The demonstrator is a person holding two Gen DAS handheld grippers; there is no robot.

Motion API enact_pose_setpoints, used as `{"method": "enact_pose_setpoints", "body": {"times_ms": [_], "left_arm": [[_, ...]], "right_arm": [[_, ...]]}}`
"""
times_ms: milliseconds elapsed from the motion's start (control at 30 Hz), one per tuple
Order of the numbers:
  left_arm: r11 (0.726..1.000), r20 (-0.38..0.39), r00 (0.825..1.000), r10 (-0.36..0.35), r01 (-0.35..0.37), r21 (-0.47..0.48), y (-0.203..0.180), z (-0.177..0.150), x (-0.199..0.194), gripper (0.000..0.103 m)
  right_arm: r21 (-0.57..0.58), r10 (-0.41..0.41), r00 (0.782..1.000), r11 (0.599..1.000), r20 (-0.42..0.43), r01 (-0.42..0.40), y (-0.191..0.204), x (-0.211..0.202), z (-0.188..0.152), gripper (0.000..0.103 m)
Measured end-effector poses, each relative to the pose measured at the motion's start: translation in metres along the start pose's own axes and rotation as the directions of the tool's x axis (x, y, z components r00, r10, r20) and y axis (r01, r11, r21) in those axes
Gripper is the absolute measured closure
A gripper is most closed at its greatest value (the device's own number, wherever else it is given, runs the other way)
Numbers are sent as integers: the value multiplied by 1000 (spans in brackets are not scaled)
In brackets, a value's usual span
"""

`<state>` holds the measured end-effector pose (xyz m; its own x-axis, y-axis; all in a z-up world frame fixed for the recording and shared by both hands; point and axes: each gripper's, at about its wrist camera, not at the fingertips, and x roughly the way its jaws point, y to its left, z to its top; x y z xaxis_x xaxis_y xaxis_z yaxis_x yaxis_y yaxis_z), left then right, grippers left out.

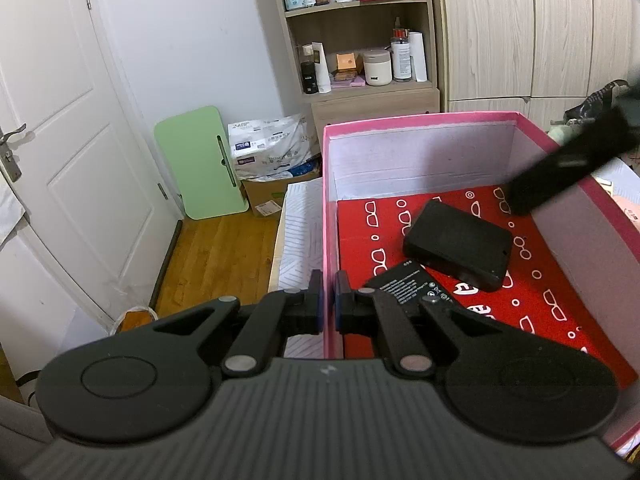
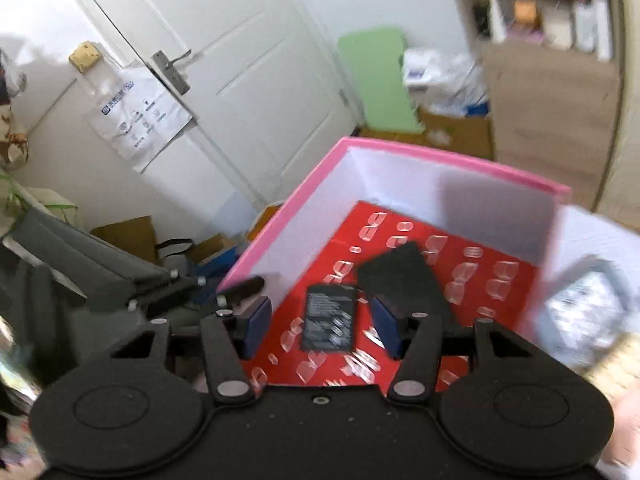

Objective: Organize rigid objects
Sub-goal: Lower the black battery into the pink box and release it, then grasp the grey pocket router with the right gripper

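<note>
Risk sits below your right tool (image 2: 322, 326), jaws apart and empty: the flat battery (image 2: 330, 317) could be nudged under the black case (image 2: 404, 280). Your left tool (image 1: 329, 300), pinched closed on the pink box's wall (image 1: 330, 216), could tip it.

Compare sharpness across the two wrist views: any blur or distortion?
Left wrist view: sharp, the pink box and black case crisp; only the right gripper's finger intruding at the right edge is smeared; fisheye bends the door. Right wrist view: motion-blurred throughout, shelf and the red liner's print streaked, dark vignette in the corners.
</note>
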<state>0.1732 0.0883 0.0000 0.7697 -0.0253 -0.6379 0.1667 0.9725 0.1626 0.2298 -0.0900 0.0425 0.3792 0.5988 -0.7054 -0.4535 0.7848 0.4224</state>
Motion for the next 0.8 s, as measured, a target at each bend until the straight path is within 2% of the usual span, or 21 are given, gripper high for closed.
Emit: {"method": "enact_pose_setpoints", "body": {"times_ms": [233, 367, 600, 800], "left_arm": [[1000, -1, 1000, 12, -12, 13, -3, 1, 0, 98], [1000, -2, 1000, 15, -15, 17, -4, 1, 0, 98], [1000, -2, 1000, 15, -15, 18, -3, 1, 0, 98], [1000, -3, 1000, 20, -20, 22, -4, 1, 0, 98]], "right_arm": [[27, -86, 993, 996, 83, 84, -19, -87, -37, 40], [68, -191, 978, 980, 88, 185, -42, -117, -61, 38], [175, -389, 921, 909, 32, 378, -95, -117, -120, 38], [210, -482, 874, 850, -58, 482, -128, -85, -151, 35]]}}
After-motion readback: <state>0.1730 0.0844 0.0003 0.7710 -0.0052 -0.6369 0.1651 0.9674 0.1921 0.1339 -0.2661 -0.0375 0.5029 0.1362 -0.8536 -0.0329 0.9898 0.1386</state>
